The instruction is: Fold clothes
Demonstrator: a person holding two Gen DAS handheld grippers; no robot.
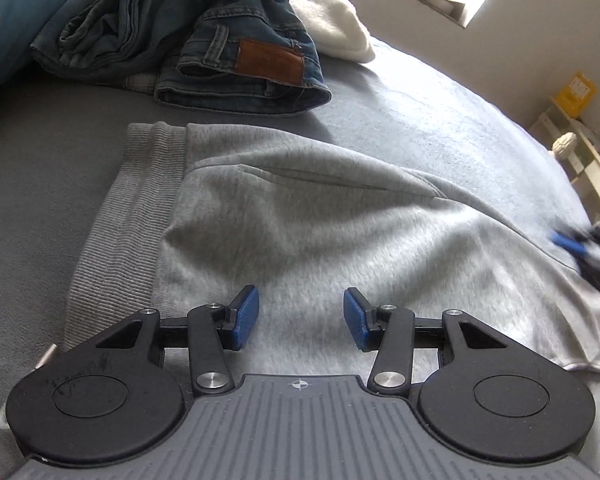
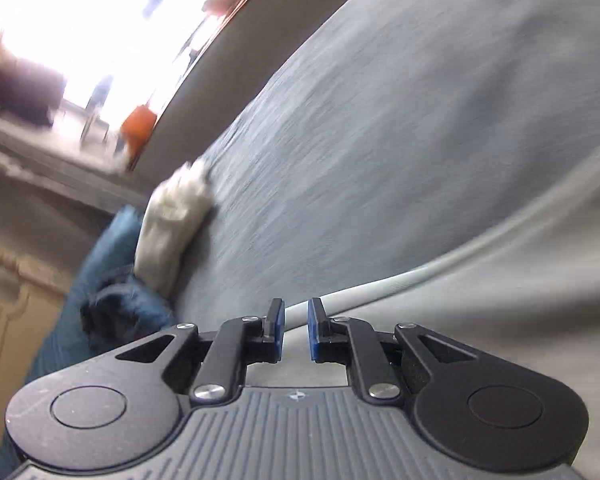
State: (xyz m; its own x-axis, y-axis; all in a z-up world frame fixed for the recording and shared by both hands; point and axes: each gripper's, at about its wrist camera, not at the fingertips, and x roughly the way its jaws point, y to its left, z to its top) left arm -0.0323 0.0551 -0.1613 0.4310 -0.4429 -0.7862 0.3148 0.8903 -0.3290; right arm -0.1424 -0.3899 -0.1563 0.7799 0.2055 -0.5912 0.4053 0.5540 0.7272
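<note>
- Grey sweatshirt (image 1: 300,220): only the left view shows its ribbed hem.
- One folded jeans (image 1: 188,36), one white cloth (image 1: 332,24).
- Left hand-held gripper (image 1: 300,318) gapes, empty.
- Right hand-held gripper (image 2: 296,330) slightly apart, empty.

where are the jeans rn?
Left wrist view, top left: the jeans lie folded on the bed, beyond the grey sweatshirt, with a white garment to their right.

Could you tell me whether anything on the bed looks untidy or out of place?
The jeans lie in a loose, crumpled heap at the far side of the bed, not folded. The grey sweatshirt in front lies spread out but rumpled, with soft creases. Nothing looks spilled or damaged.
</note>
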